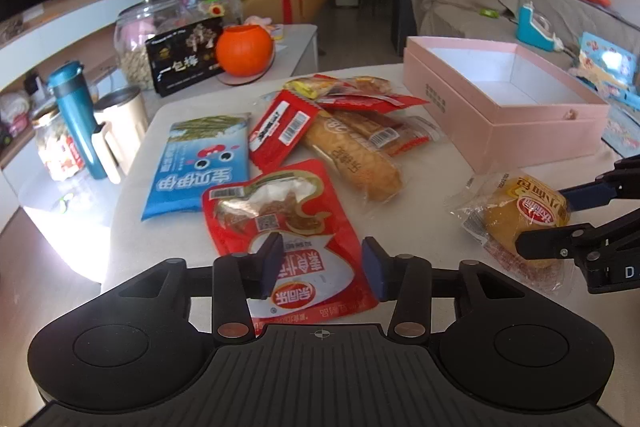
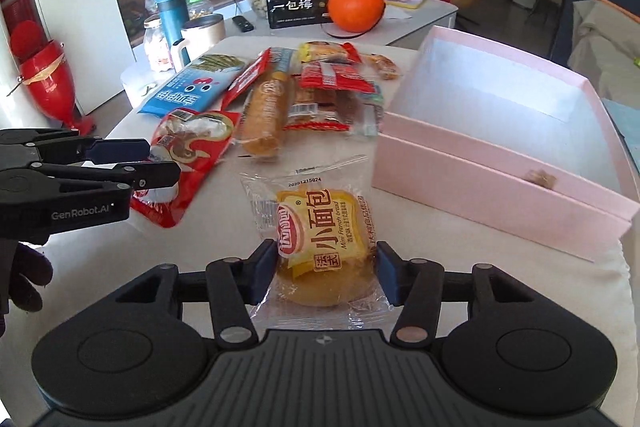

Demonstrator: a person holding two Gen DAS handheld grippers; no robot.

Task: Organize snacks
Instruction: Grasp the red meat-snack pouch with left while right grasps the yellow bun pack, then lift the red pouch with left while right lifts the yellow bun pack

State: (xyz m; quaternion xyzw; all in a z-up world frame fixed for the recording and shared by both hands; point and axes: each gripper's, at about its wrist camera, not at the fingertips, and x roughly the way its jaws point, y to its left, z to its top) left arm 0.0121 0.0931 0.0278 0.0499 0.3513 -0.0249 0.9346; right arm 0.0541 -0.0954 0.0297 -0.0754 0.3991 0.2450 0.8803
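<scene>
Several snack packets lie on a white table (image 1: 432, 183). My left gripper (image 1: 323, 270) is open, its pads on either side of a red meat-snack pouch (image 1: 280, 219), also in the right wrist view (image 2: 188, 151). My right gripper (image 2: 326, 273) is open around a small French bread packet (image 2: 320, 247), pads close to its sides; it also shows in the left wrist view (image 1: 520, 215). An open, nearly empty pink box (image 2: 500, 163) stands at the right, also in the left wrist view (image 1: 500, 99). Behind lie a blue packet (image 1: 200, 163), a long bread roll (image 1: 352, 155) and red packets (image 1: 280, 131).
Beyond the table's far left edge stand a teal bottle (image 1: 76, 115), a cream mug (image 1: 120, 123) and jars (image 1: 52, 151). A black snack bag (image 1: 188, 55) and an orange bowl (image 1: 245, 51) sit on a far counter. A sofa (image 1: 520, 7) lies behind the box.
</scene>
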